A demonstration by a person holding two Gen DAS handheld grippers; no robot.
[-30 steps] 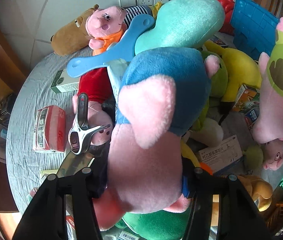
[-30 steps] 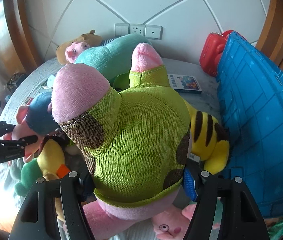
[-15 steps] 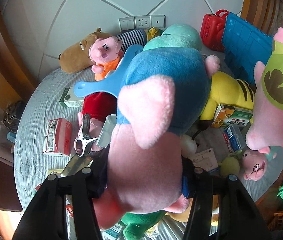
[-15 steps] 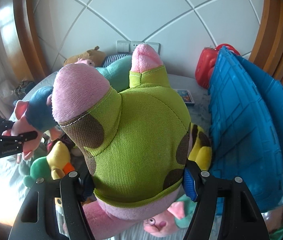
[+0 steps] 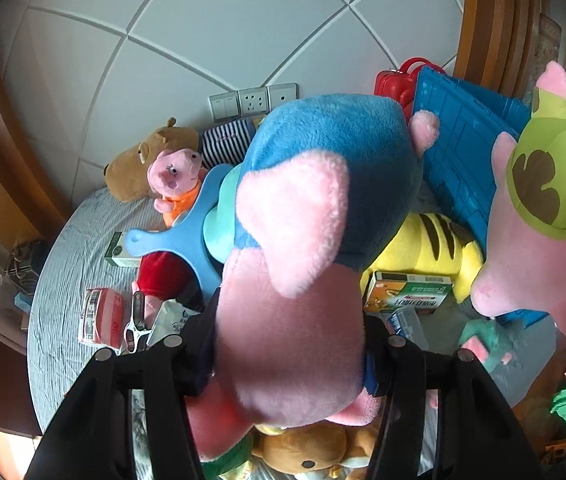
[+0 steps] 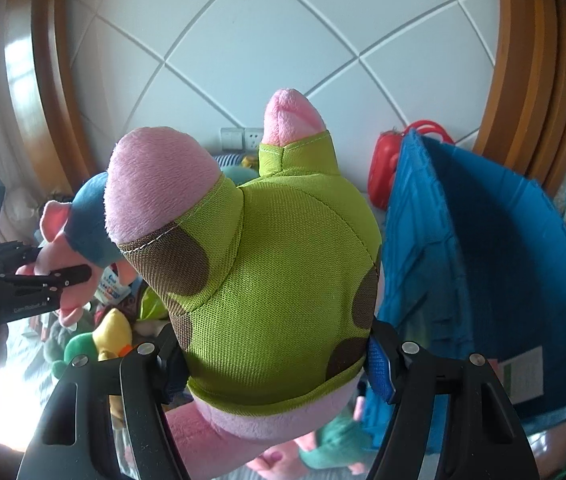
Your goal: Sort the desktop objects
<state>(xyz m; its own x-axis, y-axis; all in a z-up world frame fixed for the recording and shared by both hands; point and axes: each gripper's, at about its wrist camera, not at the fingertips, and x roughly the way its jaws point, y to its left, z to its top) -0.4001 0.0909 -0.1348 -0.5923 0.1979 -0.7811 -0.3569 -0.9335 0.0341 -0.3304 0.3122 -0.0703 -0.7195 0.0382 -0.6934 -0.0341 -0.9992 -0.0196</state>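
A pink plush pig in a blue shirt [image 5: 315, 216] is held up above the cluttered table, clamped at its middle. A pink plush toy in a green, brown-spotted shirt [image 6: 279, 272] is likewise held aloft, just beside the open blue bin [image 6: 495, 264].
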